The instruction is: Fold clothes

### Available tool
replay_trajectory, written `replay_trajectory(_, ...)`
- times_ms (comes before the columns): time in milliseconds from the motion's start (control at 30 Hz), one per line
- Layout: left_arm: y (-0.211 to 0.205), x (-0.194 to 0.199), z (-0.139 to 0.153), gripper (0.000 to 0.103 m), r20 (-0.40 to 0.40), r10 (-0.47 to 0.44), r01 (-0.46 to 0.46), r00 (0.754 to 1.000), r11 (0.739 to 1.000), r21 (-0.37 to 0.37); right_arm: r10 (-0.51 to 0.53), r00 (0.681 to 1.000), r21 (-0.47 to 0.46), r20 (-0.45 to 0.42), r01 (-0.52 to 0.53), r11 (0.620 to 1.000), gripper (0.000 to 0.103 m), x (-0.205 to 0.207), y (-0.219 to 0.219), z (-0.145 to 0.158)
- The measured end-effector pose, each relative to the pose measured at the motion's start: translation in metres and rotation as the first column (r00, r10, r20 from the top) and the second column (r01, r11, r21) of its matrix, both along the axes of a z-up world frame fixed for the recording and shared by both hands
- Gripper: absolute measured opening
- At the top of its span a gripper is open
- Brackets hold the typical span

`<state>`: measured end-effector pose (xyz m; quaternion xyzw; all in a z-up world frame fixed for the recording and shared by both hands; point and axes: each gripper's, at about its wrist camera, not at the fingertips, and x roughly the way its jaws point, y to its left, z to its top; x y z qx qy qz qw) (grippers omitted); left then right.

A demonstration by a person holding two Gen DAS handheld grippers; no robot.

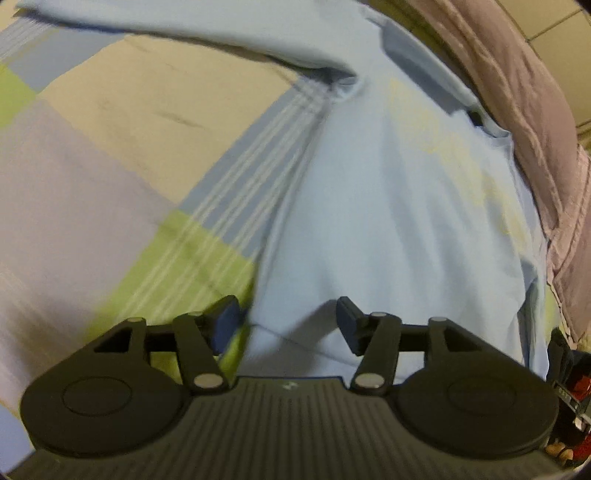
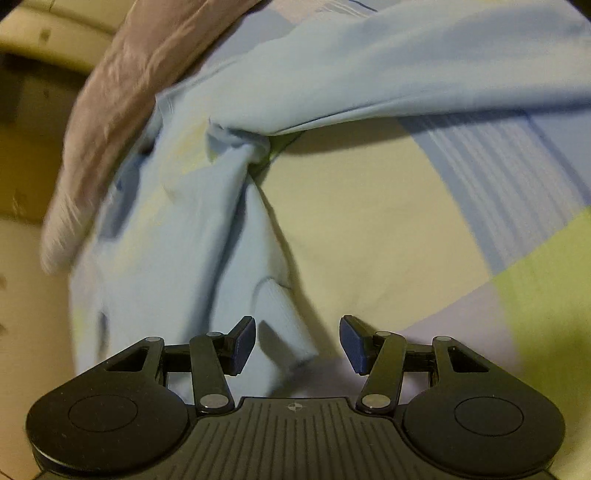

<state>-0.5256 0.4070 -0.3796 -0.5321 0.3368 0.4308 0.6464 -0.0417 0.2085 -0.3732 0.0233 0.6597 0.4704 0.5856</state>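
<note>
A light blue long-sleeved top [image 1: 388, 206] lies on a patchwork bedsheet [image 1: 110, 147]. In the left wrist view its body runs away from me and one sleeve [image 1: 207, 29] stretches to the left at the top. My left gripper [image 1: 288, 321] is open over the top's near hem, with cloth lying between the jaws. In the right wrist view the same top [image 2: 166, 229] is bunched, with a twisted sleeve whose ribbed cuff [image 2: 284, 317] lies between the open jaws of my right gripper [image 2: 297, 341]. Neither gripper holds the cloth.
A pink quilt [image 1: 535, 122] is heaped along the top's far side; it also shows in the right wrist view [image 2: 133, 81]. The sheet [image 2: 388, 206] has cream, green, lilac and blue-striped patches. Beyond the quilt lies a tiled floor [image 2: 22, 155].
</note>
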Motion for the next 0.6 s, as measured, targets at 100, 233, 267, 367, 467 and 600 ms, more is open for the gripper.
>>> replay_trajectory(100, 0.000, 0.007, 0.004, 0.006, -0.018, -0.033, 0.034, 0.999, 0.999, 0.033, 0.035, 0.999, 0.007, -0.012, -0.035, 0.999, 0.004, -0.009, 0.006, 0.003)
replay_trajectory(233, -0.007, -0.025, 0.032, 0.006, 0.087, 0.022, -0.028, 0.996, 0.997, 0.070, 0.042, 0.999, 0.021, -0.017, -0.042, 0.999, 0.006, -0.007, -0.011, 0.029)
replay_trajectory(267, -0.013, -0.033, 0.039, 0.007, 0.105, 0.024, -0.032, 0.994, 0.997, 0.076, 0.032, 0.999, 0.013, -0.029, -0.031, 0.999, 0.006, -0.005, -0.023, 0.035)
replay_trajectory(367, -0.033, -0.043, 0.044, 0.007, 0.078, 0.012, -0.017, 0.997, 0.998, 0.059, -0.002, 0.995, -0.073, -0.096, -0.005, 0.997, 0.007, -0.006, -0.062, 0.035)
replay_trajectory(467, -0.049, -0.032, 0.029, 0.009, -0.101, -0.062, 0.060, 0.993, 0.998, -0.024, -0.001, 0.993, -0.267, -0.122, -0.032, 0.963, 0.007, -0.017, -0.088, 0.016)
replay_trajectory(600, -0.049, -0.028, 0.035, 0.009, -0.200, -0.106, 0.098, 0.974, 0.994, -0.048, 0.124, 0.991, -0.427, -0.041, -0.129, 0.895, 0.007, -0.015, -0.089, 0.027)
